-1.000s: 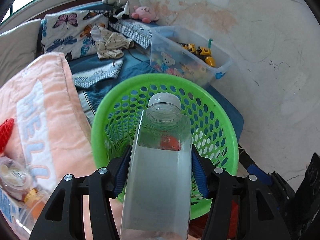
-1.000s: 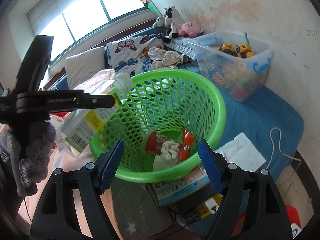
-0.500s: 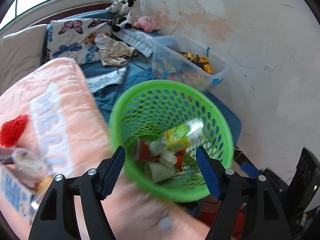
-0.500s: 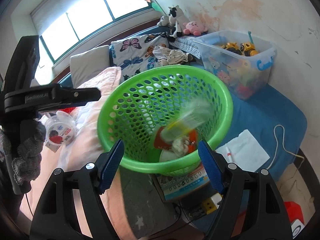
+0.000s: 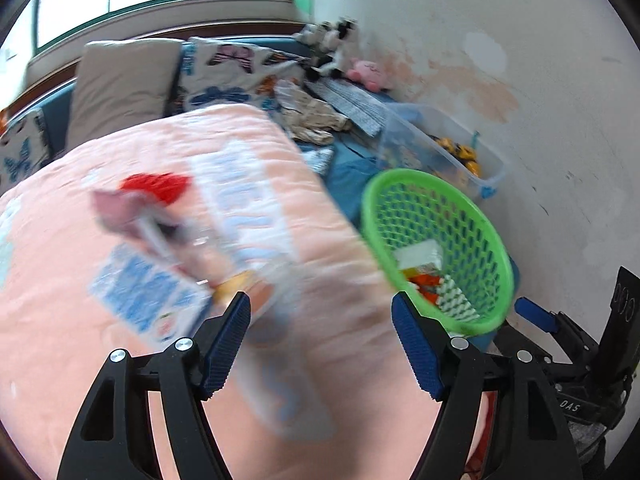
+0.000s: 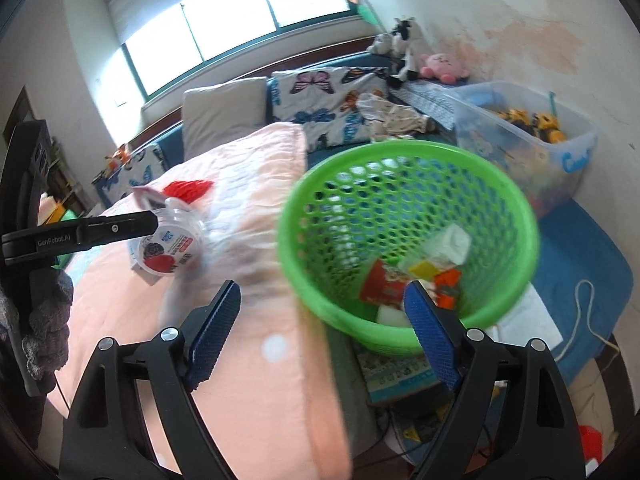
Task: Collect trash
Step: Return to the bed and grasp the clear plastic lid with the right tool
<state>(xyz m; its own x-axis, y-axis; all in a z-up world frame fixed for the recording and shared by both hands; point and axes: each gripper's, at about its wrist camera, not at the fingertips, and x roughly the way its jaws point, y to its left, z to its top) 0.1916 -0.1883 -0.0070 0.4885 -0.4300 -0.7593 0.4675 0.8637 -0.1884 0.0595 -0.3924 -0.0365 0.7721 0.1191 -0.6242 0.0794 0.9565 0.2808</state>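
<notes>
Two grippers, both empty. Nearest in my left wrist view, the left gripper [image 5: 321,340] stands released over the pink blanket [image 5: 100,360], nothing between its pads; I judge it is placed there to face the trash left on the bed. Just beyond its left finger lies that trash, blurred: one blue-and-white carton [image 5: 144,300] and one clear cup [image 5: 256,280] beside it. In the right wrist view one yogurt-style tub [image 6: 170,246] with a berry label shows more sharply, near the left gripper's finger. The right gripper [image 6: 322,336] has its jaws opening, with nothing between them, and it hangs over the blanket's right edge beside the green basket [image 6: 308,264]. One basket stands right of the bed, near the wall, presumably so that collected pieces can be dropped in from the mattress edge. Inside it I count roughly four or five pieces, among them a bottle [image 6: 444,254] and a red wrapper [image 6: 380,284]. Farther off stand one clear toy bin [image 6: 560,156], two pillows and a few plush toys.
</notes>
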